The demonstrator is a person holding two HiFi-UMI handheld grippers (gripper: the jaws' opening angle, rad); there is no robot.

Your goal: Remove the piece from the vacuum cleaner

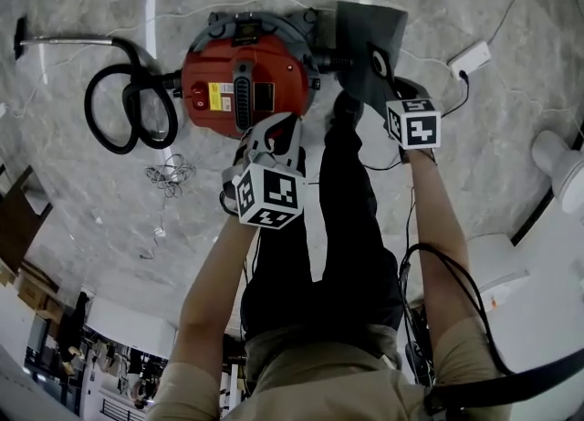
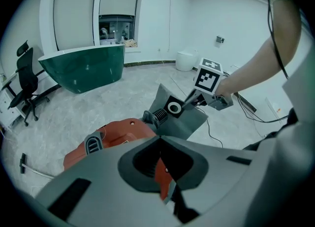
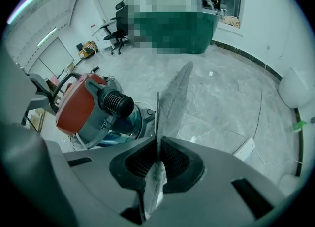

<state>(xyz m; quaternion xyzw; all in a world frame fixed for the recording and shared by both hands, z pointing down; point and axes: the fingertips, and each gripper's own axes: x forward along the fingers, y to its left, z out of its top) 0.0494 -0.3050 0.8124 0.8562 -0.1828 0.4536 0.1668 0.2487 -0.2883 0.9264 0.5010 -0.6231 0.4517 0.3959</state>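
The red vacuum cleaner (image 1: 242, 81) (image 2: 113, 135) (image 3: 78, 105) stands on the marble floor. My right gripper (image 1: 381, 70) (image 2: 194, 98) (image 3: 157, 169) is shut on a flat grey bag-like piece (image 1: 365, 40) (image 2: 179, 120) (image 3: 173, 100) with a round-holed collar. It holds the piece edge-on beside the vacuum's black ribbed inlet (image 3: 115, 103) (image 2: 157, 117), apart from it. My left gripper (image 1: 269, 136) (image 2: 165, 184) points down at the red lid's near right edge. Its jaws stand close together with a sliver of the red lid between them.
A black hose (image 1: 128, 109) and metal wand (image 1: 64, 40) lie left of the vacuum, with a tangled white cord (image 1: 169, 173). A white power strip (image 1: 470, 58) lies at the right. The person's legs (image 1: 347, 227) stand just behind. A green counter (image 2: 83, 68) and office chair (image 2: 24, 83) are far off.
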